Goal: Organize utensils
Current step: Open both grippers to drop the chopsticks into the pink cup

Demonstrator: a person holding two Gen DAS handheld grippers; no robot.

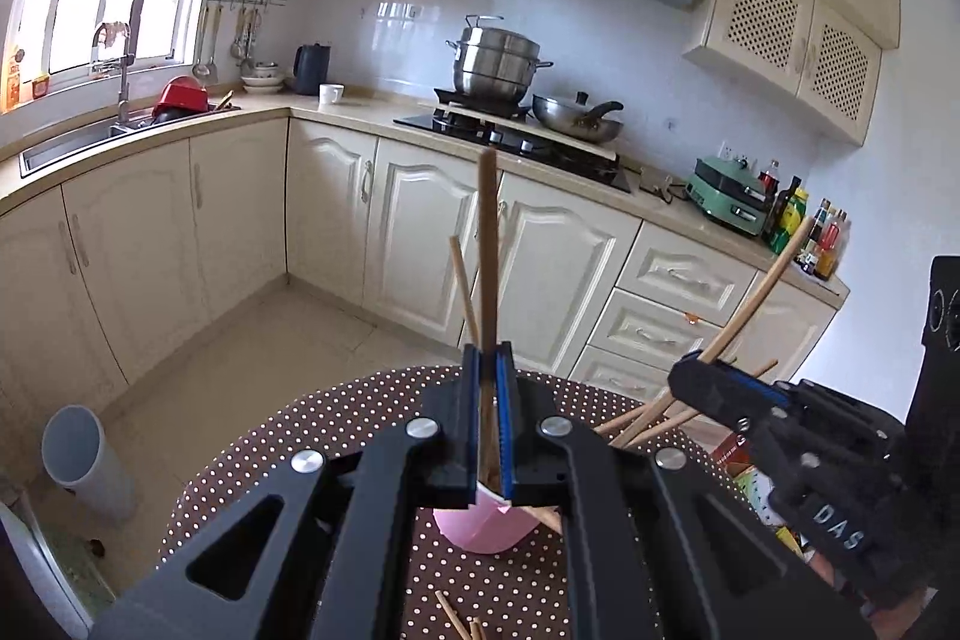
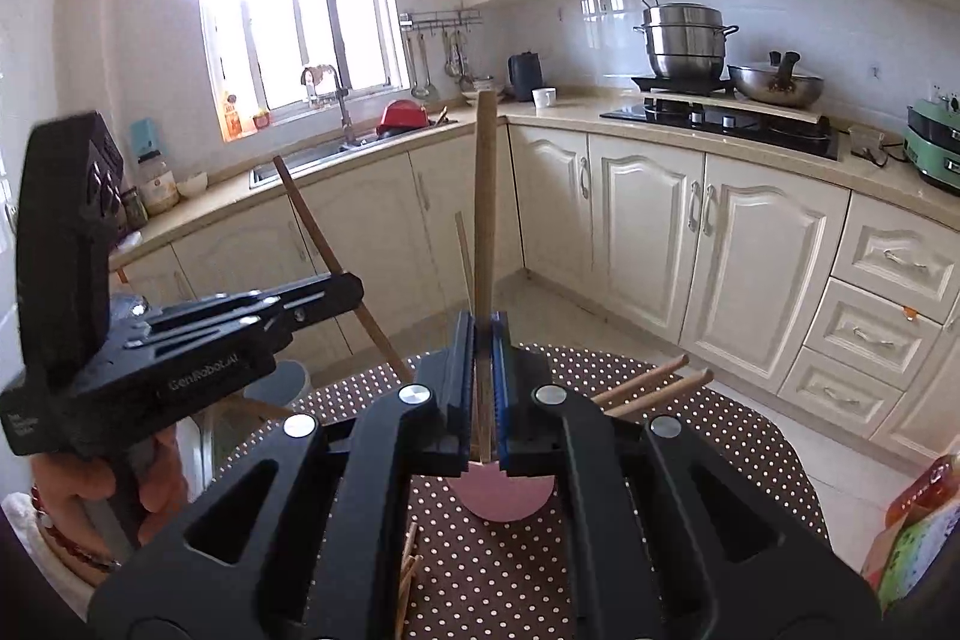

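Observation:
A pink cup (image 1: 480,529) (image 2: 504,499) stands on the brown polka-dot table (image 1: 336,418), with several wooden chopsticks (image 1: 654,415) (image 2: 654,388) leaning out of it. My left gripper (image 1: 489,355) is shut on one upright chopstick (image 1: 487,250) just above the cup. My right gripper (image 2: 483,322) is shut on another chopstick (image 2: 483,220), also over the cup. Each gripper shows in the other's view: the right one (image 1: 690,364) with its slanted stick (image 1: 762,292), the left one (image 2: 354,289) with its stick (image 2: 318,232). A few loose chopsticks (image 2: 408,580) (image 1: 456,619) lie on the cloth near me.
Coloured packets (image 1: 756,484) (image 2: 924,526) sit at the table's right edge. A grey bin (image 1: 78,460) stands on the floor at the left. Cream cabinets, a sink and a hob with pots run along the far walls. A person's hand (image 2: 90,484) holds the left gripper.

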